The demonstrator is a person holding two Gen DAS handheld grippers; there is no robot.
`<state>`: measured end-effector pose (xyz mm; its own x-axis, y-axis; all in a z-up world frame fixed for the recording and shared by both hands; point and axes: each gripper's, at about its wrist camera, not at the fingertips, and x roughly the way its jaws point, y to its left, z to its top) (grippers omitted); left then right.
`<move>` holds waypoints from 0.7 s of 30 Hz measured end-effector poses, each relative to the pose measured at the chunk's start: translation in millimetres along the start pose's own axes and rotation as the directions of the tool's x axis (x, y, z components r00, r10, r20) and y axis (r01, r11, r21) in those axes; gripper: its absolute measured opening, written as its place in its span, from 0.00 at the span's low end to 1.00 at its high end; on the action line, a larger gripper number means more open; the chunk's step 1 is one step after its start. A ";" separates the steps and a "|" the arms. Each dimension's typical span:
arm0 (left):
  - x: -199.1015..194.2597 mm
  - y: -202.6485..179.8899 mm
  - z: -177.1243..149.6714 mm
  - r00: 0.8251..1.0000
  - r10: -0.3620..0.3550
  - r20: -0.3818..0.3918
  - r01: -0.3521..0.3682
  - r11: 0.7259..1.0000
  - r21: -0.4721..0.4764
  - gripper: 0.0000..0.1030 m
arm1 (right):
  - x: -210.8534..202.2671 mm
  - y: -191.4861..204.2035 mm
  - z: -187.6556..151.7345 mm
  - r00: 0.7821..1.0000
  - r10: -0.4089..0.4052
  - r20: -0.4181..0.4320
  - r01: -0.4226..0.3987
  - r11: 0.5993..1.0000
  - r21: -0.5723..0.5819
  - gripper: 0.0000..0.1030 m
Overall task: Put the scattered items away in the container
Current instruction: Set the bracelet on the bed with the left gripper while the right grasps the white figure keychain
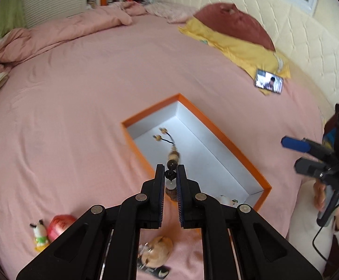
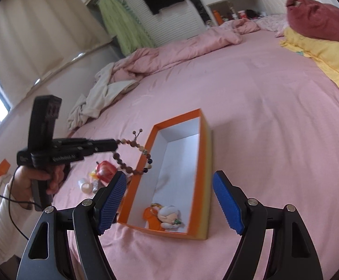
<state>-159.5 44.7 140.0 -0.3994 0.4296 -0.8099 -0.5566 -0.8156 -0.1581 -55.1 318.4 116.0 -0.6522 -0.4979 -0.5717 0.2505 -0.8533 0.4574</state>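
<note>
Left claw [image 1: 171, 175] clamped on bracelet [image 1: 171, 161] above orange box [image 1: 237, 150], right claw [image 2: 169, 200] wide apart, empty, toy [image 2: 163, 217] in box, pink bed [image 1: 76, 116].

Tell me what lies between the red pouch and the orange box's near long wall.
In the right wrist view, only the bead bracelet hangs there, dangling from the left gripper, between red pouch and orange box.

- Bead bracelet [image 2: 132, 156]: brown beads, dangling at the box's nine o'clock edge.
- Orange box [image 2: 203, 163]: open, white-lined, holding a small figurine [image 2: 167, 217] at six o'clock.
</note>
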 end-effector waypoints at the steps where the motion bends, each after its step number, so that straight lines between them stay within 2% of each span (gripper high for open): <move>1: -8.1 9.2 -2.9 1.000 0.002 0.016 -0.001 1.000 -0.020 0.10 | 5.4 6.2 1.5 1.000 0.005 -0.025 -0.006 1.000 -0.027 0.74; 4: -33.3 29.9 -14.3 0.998 0.024 0.057 -0.019 0.997 -0.076 0.10 | 25.9 25.9 8.0 0.991 -0.014 -0.132 -0.005 0.990 -0.142 0.74; 7: -53.4 54.3 -30.0 0.996 0.050 0.075 -0.040 0.991 -0.130 0.10 | 50.4 40.8 14.1 0.964 -0.060 -0.259 -0.007 0.969 -0.249 0.74; 8: -60.0 63.7 -38.2 0.995 0.060 0.078 -0.047 0.988 -0.150 0.10 | 64.2 45.2 15.4 0.940 -0.069 -0.333 -0.028 0.960 -0.277 0.74; 9: -66.5 73.1 -46.3 0.994 0.070 0.082 -0.055 0.984 -0.170 0.10 | 71.6 47.8 16.2 0.926 -0.072 -0.371 -0.044 0.955 -0.293 0.74; 12: -85.2 102.6 -72.4 0.991 0.102 0.087 -0.079 0.969 -0.234 0.10 | 101.1 55.3 16.1 0.861 -0.121 -0.495 -0.075 0.930 -0.359 0.74; 14: -94.5 119.7 -89.1 0.988 0.124 0.089 -0.094 0.955 -0.281 0.10 | 119.1 58.3 14.4 0.814 -0.174 -0.554 -0.074 0.915 -0.396 0.74; 18: -110.7 151.1 -122.6 0.981 0.174 0.084 -0.133 0.923 -0.362 0.10 | 147.5 58.0 5.2 0.724 -0.195 -0.662 -0.106 0.916 -0.386 0.74; 21: -110.8 164.5 -142.7 0.979 0.196 0.056 -0.159 0.907 -0.391 0.10 | 168.1 55.6 -4.2 0.649 -0.271 -0.711 -0.095 0.898 -0.429 0.74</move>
<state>-102.9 -192.4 123.1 -0.5408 0.2828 -0.7922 -0.1564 -0.9592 -0.2356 -147.8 186.6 42.4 0.0172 -0.2026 -0.9791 0.5935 -0.7860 0.1731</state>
